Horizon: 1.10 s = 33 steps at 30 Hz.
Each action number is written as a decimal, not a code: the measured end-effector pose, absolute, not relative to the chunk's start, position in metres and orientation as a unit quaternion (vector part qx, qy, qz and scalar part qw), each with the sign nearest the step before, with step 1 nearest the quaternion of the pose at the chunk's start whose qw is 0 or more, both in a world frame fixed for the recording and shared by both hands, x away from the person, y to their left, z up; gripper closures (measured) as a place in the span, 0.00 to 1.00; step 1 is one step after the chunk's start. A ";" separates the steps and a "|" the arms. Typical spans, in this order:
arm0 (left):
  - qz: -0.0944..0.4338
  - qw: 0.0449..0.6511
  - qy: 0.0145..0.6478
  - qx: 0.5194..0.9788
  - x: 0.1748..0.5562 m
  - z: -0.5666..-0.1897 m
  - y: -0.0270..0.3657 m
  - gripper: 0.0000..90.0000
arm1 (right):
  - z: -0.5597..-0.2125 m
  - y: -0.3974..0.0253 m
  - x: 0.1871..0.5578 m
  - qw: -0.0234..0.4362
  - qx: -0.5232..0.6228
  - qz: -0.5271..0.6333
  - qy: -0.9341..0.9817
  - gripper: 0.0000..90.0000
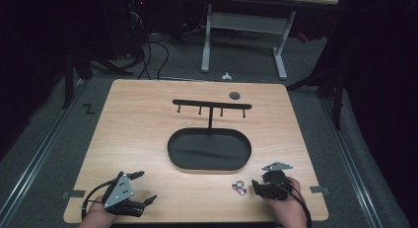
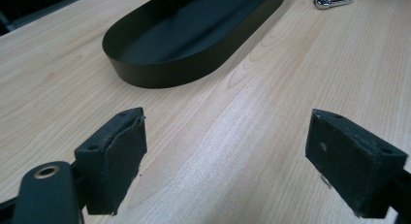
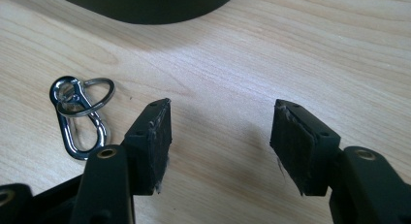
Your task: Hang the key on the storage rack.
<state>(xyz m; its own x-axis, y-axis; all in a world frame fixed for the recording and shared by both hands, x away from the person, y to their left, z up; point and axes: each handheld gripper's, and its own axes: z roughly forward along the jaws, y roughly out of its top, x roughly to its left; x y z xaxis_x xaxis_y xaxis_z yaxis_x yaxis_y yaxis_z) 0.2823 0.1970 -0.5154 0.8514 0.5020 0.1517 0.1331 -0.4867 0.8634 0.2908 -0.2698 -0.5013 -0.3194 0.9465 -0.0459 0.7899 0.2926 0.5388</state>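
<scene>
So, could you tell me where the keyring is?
High view: the keyring lies on the table's near right, just left of the right tongs.

We note a wooden table (image 1: 148, 119) on grey floor. Near its centre sits a black oval tray (image 1: 209, 150), with a black T-shaped hook rack (image 1: 212, 105) rising from the tray's far edge. A small dark round disc (image 1: 234, 95) lies by the far edge, right of middle. Beyond the far edge stand a white-legged desk (image 1: 244, 28) and floor cables (image 1: 148, 55).
</scene>
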 end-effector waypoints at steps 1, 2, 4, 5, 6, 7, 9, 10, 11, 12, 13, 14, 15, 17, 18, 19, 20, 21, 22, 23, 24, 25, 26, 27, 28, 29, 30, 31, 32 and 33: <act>0.196 0.470 0.189 0.840 0.282 -0.515 0.197 0.17 | -0.501 -0.270 0.291 0.182 0.554 0.215 0.783 0.45; 0.197 0.470 0.189 0.839 0.282 -0.515 0.197 0.17 | -0.501 -0.271 0.291 0.182 0.551 0.214 0.786 0.45; 0.196 0.470 0.190 0.839 0.282 -0.516 0.197 0.17 | -0.499 -0.272 0.292 0.176 0.550 0.207 0.789 0.45; 0.196 0.470 0.190 0.839 0.283 -0.516 0.197 0.17 | -0.499 -0.272 0.292 0.174 0.549 0.206 0.791 0.44; 0.196 0.469 0.190 0.840 0.283 -0.516 0.196 0.17 | -0.497 -0.273 0.292 0.169 0.546 0.199 0.796 0.44; 0.196 0.469 0.190 0.840 0.283 -0.516 0.196 0.17 | -0.497 -0.273 0.292 0.169 0.546 0.199 0.796 0.44; 0.196 0.469 0.189 0.840 0.283 -0.516 0.196 0.17 | -0.496 -0.274 0.292 0.166 0.545 0.196 0.798 0.44; 0.196 0.470 0.189 0.840 0.282 -0.516 0.196 0.17 | -0.494 -0.274 0.293 0.160 0.543 0.192 0.801 0.45; 0.196 0.470 0.189 0.840 0.282 -0.516 0.196 0.17 | -0.494 -0.274 0.293 0.160 0.543 0.192 0.801 0.45; 0.196 0.469 0.189 0.840 0.282 -0.516 0.196 0.17 | -0.492 -0.274 0.293 0.158 0.543 0.186 0.804 0.45; 0.196 0.469 0.188 0.840 0.282 -0.516 0.196 0.17 | -0.491 -0.275 0.294 0.157 0.541 0.183 0.806 0.45; 0.195 0.469 0.188 0.840 0.282 -0.516 0.196 0.17 | -0.491 -0.275 0.294 0.157 0.541 0.183 0.806 0.45; 0.195 0.469 0.188 0.841 0.282 -0.516 0.196 0.17 | -0.490 -0.274 0.294 0.156 0.541 0.181 0.806 0.45; 0.195 0.468 0.187 0.841 0.282 -0.516 0.196 0.17 | -0.489 -0.273 0.294 0.150 0.541 0.175 0.809 0.45; 0.194 0.468 0.187 0.842 0.282 -0.516 0.196 0.17 | -0.488 -0.273 0.294 0.147 0.541 0.173 0.810 0.45; 0.195 0.468 0.187 0.842 0.282 -0.516 0.196 0.17 | -0.488 -0.272 0.295 0.144 0.541 0.170 0.811 0.45; 0.194 0.467 0.186 0.842 0.282 -0.516 0.196 0.17 | -0.488 -0.270 0.295 0.143 0.538 0.164 0.815 0.44; 0.194 0.468 0.186 0.842 0.282 -0.516 0.196 0.17 | -0.488 -0.269 0.295 0.143 0.536 0.159 0.817 0.44; 0.194 0.467 0.186 0.842 0.282 -0.516 0.196 0.17 | -0.488 -0.268 0.295 0.141 0.533 0.156 0.819 0.44; 0.194 0.467 0.185 0.843 0.282 -0.516 0.196 0.17 | -0.487 -0.266 0.295 0.138 0.533 0.152 0.821 0.44; 0.194 0.466 0.185 0.843 0.282 -0.516 0.196 0.17 | -0.486 -0.265 0.296 0.133 0.532 0.143 0.824 0.43; 0.194 0.466 0.184 0.843 0.282 -0.515 0.196 0.17 | -0.486 -0.264 0.297 0.130 0.531 0.140 0.825 0.42; 0.194 0.466 0.184 0.843 0.282 -0.515 0.196 0.17 | -0.486 -0.264 0.297 0.130 0.531 0.140 0.825 0.42; 0.194 0.466 0.183 0.843 0.282 -0.515 0.196 0.17 | -0.486 -0.263 0.297 0.126 0.532 0.136 0.826 0.42; 0.195 0.466 0.183 0.843 0.282 -0.515 0.196 0.17 | -0.486 -0.262 0.298 0.123 0.531 0.132 0.828 0.41; 0.195 0.466 0.183 0.844 0.282 -0.515 0.196 0.17 | -0.486 -0.262 0.299 0.121 0.530 0.125 0.830 0.41; 0.194 0.466 0.183 0.844 0.282 -0.515 0.196 0.17 | -0.486 -0.262 0.300 0.120 0.529 0.123 0.831 0.41; 0.194 0.466 0.183 0.844 0.282 -0.516 0.196 0.17 | -0.486 -0.261 0.300 0.118 0.528 0.115 0.833 0.41; 0.194 0.466 0.182 0.844 0.282 -0.515 0.196 0.17 | -0.486 -0.261 0.300 0.117 0.528 0.109 0.834 0.41; 0.195 0.466 0.182 0.843 0.282 -0.515 0.196 0.17 | -0.486 -0.260 0.301 0.115 0.526 0.106 0.836 0.41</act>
